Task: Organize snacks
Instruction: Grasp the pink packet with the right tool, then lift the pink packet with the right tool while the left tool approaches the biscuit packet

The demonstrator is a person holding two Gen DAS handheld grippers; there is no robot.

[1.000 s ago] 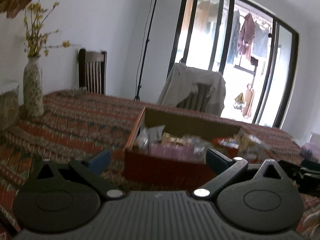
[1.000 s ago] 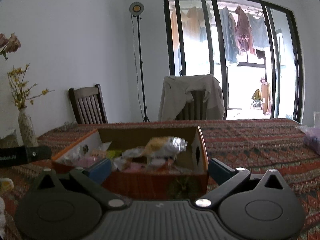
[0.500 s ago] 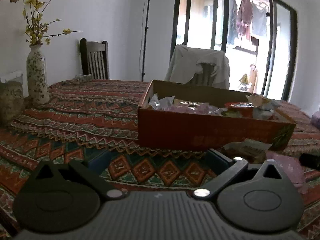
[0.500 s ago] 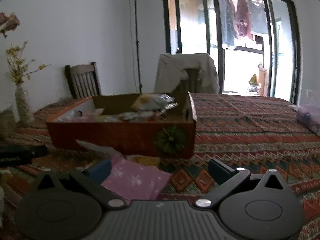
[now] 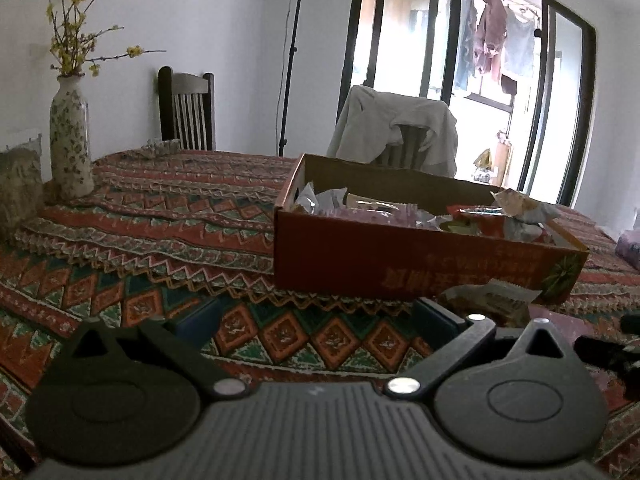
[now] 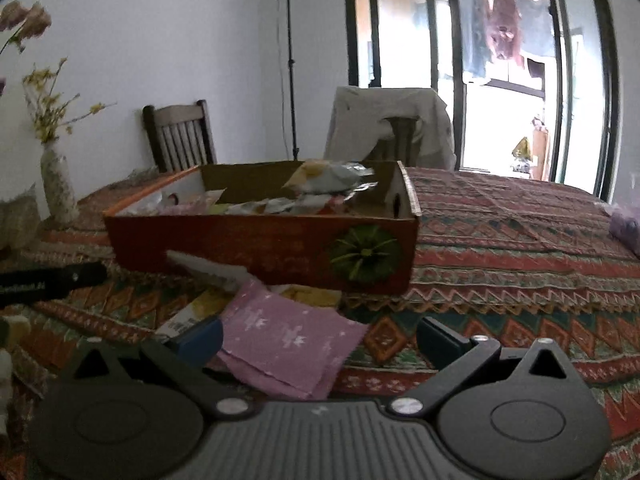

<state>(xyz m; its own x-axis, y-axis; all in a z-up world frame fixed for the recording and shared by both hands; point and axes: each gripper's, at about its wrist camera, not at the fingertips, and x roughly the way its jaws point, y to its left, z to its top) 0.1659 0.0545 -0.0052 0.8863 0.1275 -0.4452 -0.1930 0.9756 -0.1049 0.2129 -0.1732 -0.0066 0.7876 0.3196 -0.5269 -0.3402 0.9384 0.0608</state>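
Observation:
An orange cardboard box (image 5: pixel 400 264) (image 6: pixel 256 244) full of snack packets stands on the patterned tablecloth. A pink snack packet (image 6: pixel 288 344) lies in front of the box, partly between the fingers of my open right gripper (image 6: pixel 320 336). A yellow-white packet (image 6: pixel 200 308) and a white wrapper (image 6: pixel 212 270) lie beside it. In the left wrist view a crumpled packet (image 5: pixel 488 300) rests against the box's near wall, just beyond the right finger of my open left gripper (image 5: pixel 320 320), which holds nothing.
A flowered vase (image 5: pixel 70 144) (image 6: pixel 58 186) with yellow twigs stands at the left table edge. Two chairs (image 5: pixel 188 110) (image 5: pixel 400 136), one draped with a jacket, stand behind the table. A lamp stand (image 6: pixel 290 64) and glass doors lie beyond. The other gripper's black body (image 6: pixel 48 280) shows at the left.
Both grippers have pulled back and dropped from over the box toward the tablecloth in front of it. The loose packets on the cloth have come into view. Both stay open.

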